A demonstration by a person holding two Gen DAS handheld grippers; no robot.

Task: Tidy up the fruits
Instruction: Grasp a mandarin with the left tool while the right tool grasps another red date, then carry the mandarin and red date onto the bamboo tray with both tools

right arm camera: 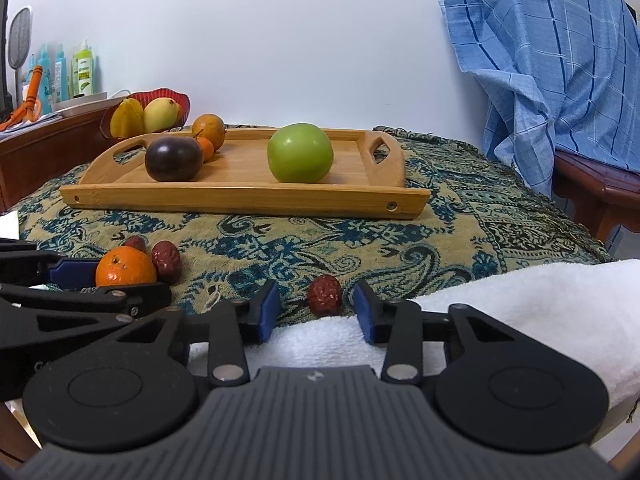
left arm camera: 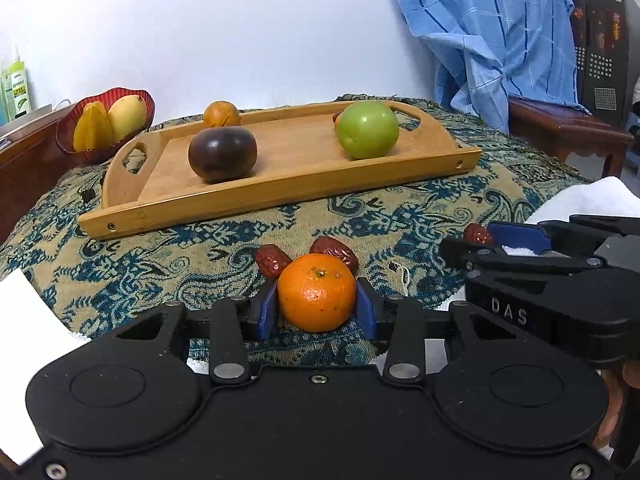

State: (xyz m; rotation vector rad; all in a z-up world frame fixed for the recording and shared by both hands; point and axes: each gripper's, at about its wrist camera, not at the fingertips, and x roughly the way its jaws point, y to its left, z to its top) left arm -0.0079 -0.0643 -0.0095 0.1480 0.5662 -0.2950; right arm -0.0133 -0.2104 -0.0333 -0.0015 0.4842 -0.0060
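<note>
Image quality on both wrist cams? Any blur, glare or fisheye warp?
Left wrist view: sharp, no motion blur; fisheye bows the wooden tray and darkens the corners; a soft highlight sits on the green apple. Right wrist view: also sharp, with even indoor light; the white towel is bright and nearly washed out; shadows under the fruit are soft.

Two round fruits [right arm camera: 300,153] sit on the tray [right arm camera: 240,196], a bowl [right arm camera: 160,96] behind its left end.
</note>
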